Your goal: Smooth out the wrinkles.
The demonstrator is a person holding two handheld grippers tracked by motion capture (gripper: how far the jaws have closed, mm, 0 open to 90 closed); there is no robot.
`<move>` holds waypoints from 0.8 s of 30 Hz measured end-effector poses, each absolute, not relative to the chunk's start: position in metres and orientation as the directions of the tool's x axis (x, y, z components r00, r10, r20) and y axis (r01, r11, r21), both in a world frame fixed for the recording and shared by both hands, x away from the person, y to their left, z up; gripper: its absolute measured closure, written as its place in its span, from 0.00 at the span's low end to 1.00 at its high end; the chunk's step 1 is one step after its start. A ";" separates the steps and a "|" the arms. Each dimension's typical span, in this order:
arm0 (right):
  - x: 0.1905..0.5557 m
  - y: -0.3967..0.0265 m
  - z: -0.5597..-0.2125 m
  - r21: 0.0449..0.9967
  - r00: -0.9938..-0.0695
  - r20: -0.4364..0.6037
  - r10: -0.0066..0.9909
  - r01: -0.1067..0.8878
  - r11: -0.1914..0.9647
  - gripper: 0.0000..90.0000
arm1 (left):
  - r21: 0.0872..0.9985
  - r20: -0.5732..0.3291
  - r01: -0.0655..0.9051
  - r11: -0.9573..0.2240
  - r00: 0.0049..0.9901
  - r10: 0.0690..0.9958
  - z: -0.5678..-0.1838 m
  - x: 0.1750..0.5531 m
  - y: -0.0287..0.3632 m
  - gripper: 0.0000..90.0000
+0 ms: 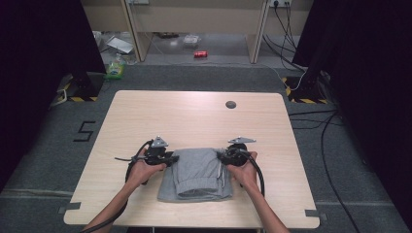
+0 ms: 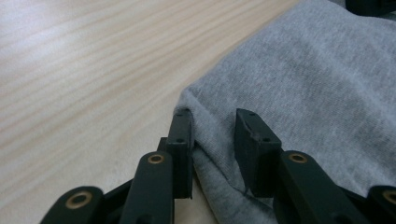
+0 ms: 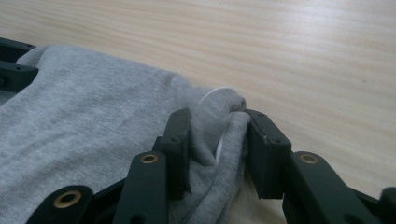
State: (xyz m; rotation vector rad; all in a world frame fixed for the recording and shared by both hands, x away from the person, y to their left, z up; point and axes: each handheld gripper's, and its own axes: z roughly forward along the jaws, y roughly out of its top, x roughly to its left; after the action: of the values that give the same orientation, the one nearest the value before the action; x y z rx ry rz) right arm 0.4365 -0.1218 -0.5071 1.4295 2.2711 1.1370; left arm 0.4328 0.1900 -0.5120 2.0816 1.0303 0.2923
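A pale wooden table (image 1: 145, 116) stands on grey carpet, with dark curtains to either side and a wooden bench frame behind it. Near the far edge of the table sits a small round grey cap (image 1: 231, 104). On the floor beyond lie a red can (image 1: 200, 54) and a green packet (image 1: 115, 70).

Toward the near edge of the table lies a folded pair of grey sweatpants (image 1: 197, 174), waistband and white drawstring showing on the right side. A person's forearms come in from below, one hand at each far corner of the garment.

The left gripper (image 2: 214, 140) sits at the far left corner of the fold. Its jaws straddle the bunched edge of the cloth; the left pad touches the fabric, the other stands a little off it, so the grip is not yet tight.

The right gripper (image 3: 217, 144) is at the far right corner, its jaws pressed on a gathered ridge of grey fabric with the drawstring (image 3: 219, 93) running through it.
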 end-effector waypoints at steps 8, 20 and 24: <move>0.456 -0.121 -0.507 0.713 -0.485 0.201 0.851 0.668 0.213 0.71 | 0.728 -0.130 0.587 -0.355 0.626 0.769 -0.511 0.449 0.188 0.75; 0.485 -0.120 -0.508 0.721 -0.477 0.189 0.859 0.661 0.208 0.71 | 0.728 -0.125 0.595 -0.341 0.604 0.787 -0.511 0.474 0.185 0.74; 0.495 -0.120 -0.508 0.720 -0.469 0.194 0.861 0.664 0.200 0.71 | 0.726 -0.129 0.601 -0.334 0.596 0.792 -0.511 0.482 0.185 0.74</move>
State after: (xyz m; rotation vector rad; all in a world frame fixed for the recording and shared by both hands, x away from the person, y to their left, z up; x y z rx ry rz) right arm 0.4947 -0.1199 -0.5078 1.4529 2.2237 1.1308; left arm 0.4819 0.1852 -0.5112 2.0577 1.1004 0.3181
